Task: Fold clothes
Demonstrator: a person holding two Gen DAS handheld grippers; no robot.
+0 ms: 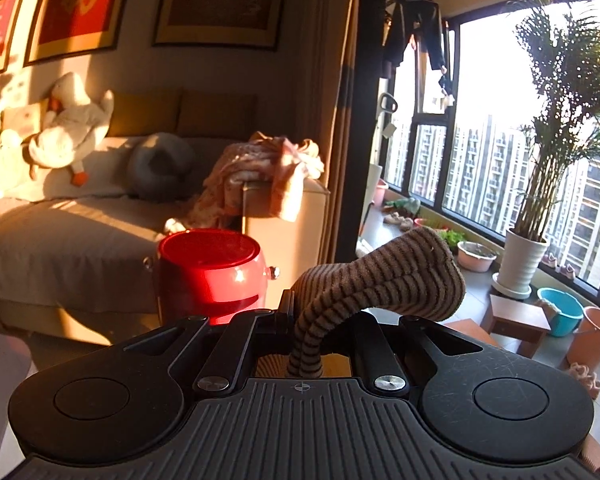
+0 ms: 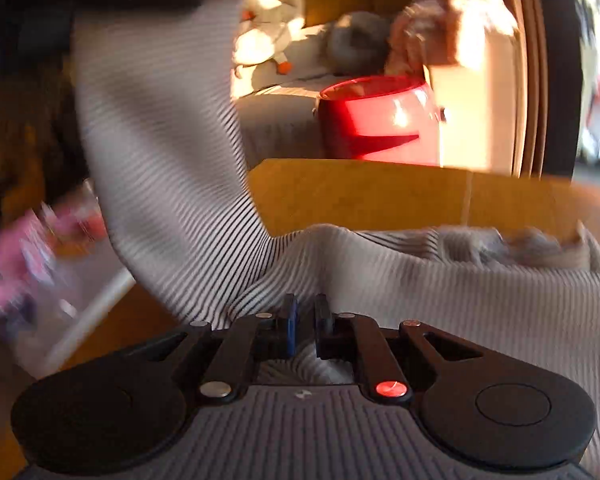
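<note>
In the left wrist view, the left gripper (image 1: 300, 312) is raised well above the floor and faces the sofa (image 1: 60, 232) and a red stool (image 1: 212, 272); its jaws are pinched tight on a bunched end of the striped garment (image 1: 380, 280), which curls up and over to the right. In the right wrist view, blurred by motion, the right gripper (image 2: 305, 328) is closed narrowly on a fold of the same striped garment (image 2: 460, 300), whose body lies spread over the wooden table (image 2: 360, 196) while one long part rises up to the left. By my reading, a fold is in hand, with one end lifted and the other held low. The next move calls for keeping both pinches firm and laying the raised part flat and square over the rest.
</note>
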